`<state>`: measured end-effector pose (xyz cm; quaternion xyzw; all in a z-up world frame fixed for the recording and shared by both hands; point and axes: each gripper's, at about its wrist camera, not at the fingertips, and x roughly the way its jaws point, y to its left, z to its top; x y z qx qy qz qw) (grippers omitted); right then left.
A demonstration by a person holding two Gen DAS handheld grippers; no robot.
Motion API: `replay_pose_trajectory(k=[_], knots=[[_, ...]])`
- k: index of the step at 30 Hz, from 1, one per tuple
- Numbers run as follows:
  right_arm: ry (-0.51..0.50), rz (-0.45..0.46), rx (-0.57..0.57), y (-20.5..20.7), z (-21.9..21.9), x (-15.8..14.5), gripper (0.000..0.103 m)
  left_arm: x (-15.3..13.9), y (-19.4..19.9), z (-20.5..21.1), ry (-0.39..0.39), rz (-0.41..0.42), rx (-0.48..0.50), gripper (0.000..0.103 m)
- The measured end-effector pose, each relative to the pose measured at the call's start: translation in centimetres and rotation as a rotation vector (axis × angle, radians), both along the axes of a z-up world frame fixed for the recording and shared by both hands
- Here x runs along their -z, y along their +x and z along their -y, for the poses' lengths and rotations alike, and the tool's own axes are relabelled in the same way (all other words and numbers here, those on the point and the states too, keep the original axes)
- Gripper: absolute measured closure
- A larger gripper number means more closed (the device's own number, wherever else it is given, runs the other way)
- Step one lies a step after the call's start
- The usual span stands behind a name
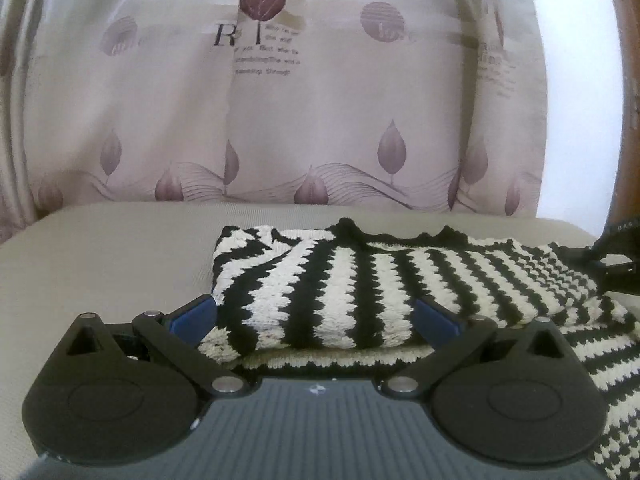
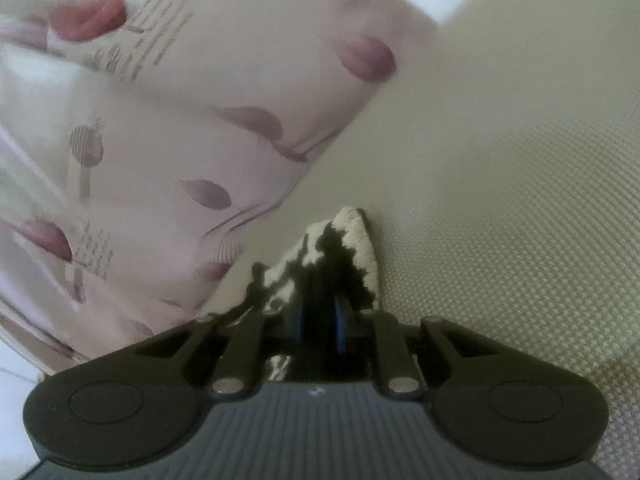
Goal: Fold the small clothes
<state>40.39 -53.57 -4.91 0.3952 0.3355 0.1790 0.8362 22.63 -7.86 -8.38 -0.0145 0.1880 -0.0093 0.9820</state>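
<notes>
1. Ribbed grey housing fills the bottom of the left wrist view, and ahead of it the left claw (image 1: 314,314) stands with its two blue pads wide apart.
2. Between those pads lies the folded edge of a black-and-white striped knit garment (image 1: 360,280); the pads flank the fold on either side, and I cannot tell whether they touch it.
3. That garment rests on a beige textured table (image 1: 100,264), spreading from the left claw toward the right edge of the view, with a second layer showing beneath the upper fold.
4. Behind the table hangs a pale curtain (image 1: 280,120) printed with mauve leaves; large letters "R I" can be read on it, followed by lines of small text too blurred to make out.
5. At the far right edge sits a dark object (image 1: 616,252) bearing small pale letters, which I cannot read.
6. In the right wrist view, the right claw (image 2: 320,320) has its blue pads drawn close together, clamped on a corner of the same striped knit.
7. This pinched corner (image 2: 340,252) rises in a peak straight ahead of the pads, above the woven beige surface, with the blurred curtain to the left.
</notes>
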Motion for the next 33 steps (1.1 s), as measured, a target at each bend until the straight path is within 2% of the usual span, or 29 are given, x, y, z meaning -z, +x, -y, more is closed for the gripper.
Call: replay_pose_trajectory(k=[2,4,6,8,10,12,15,16,18,20,21,23,25,28,30,32,33], knots=[[-0.055,0.028,-0.023,-0.1,-1.5,-1.1,0.089,-0.1,-0.2,-0.4,-0.014,0.009,-0.016,0.0],[-0.057,0.069,-0.048,-0.2,-2.9,-2.5,0.09,-0.2,-0.2,-0.8,-0.021,0.014,-0.039,0.0],[-0.005,0.126,-0.08,-0.3,-4.2,-4.0,0.09,-0.3,-0.3,-1.4,-0.025,0.02,-0.094,0.003],[0.078,0.226,-0.114,-0.6,-5.1,-5.7,0.09,-0.2,-0.3,-2.4,-0.066,0.014,-0.136,0.003],[0.093,0.278,-0.099,-0.5,-5.1,-6.2,0.09,-0.1,-0.2,-3.3,-0.105,0.002,-0.185,0.003],[0.046,0.19,-0.014,0.4,-3.9,-4.6,0.09,-0.1,-0.3,-3.9,-0.136,-0.002,-0.207,0.003],[-0.117,0.015,0.093,0.9,-2.4,-1.6,0.088,-0.2,-0.5,-3.7,-0.122,0.005,-0.208,0.001],[-0.097,-0.018,0.09,0.9,-1.9,-0.5,0.088,-0.3,-0.4,-3.5,-0.105,0.004,-0.203,0.001],[-0.015,-0.023,0.096,0.6,-0.9,0.6,0.088,-0.4,-0.2,-2.8,-0.06,-0.005,-0.197,0.0],[-0.004,-0.014,0.103,0.3,-0.6,0.4,0.086,-0.3,0.0,-2.3,-0.03,-0.02,-0.196,0.0],[-0.006,-0.002,0.109,-0.3,-0.6,0.1,0.082,-0.3,0.0,-2.3,-0.03,-0.024,-0.192,0.0],[-0.005,0.041,0.118,-2.3,0.0,-1.1,0.082,-0.2,0.1,-2.8,-0.061,-0.033,-0.166,0.0],[-0.028,0.097,0.085,-5.1,0.5,-2.3,0.082,-0.5,0.0,-3.4,-0.115,-0.063,-0.068,0.002],[-0.136,0.138,-0.043,-10.7,0.5,-3.9,0.081,-2.1,-2.3,-3.2,-0.117,-0.07,0.067,0.001],[-0.213,0.15,-0.118,-15.1,0.7,-3.9,0.061,-3.1,-4.4,-2.5,-0.069,-0.067,0.144,0.0],[-0.282,0.145,-0.14,-19.3,1.0,-3.3,0.045,-3.4,-6.4,-1.8,-0.018,-0.083,0.188,0.0],[-0.316,0.142,-0.139,-21.3,1.0,-2.9,0.045,-3.4,-7.6,-1.5,0.0,-0.087,0.205,0.0]])
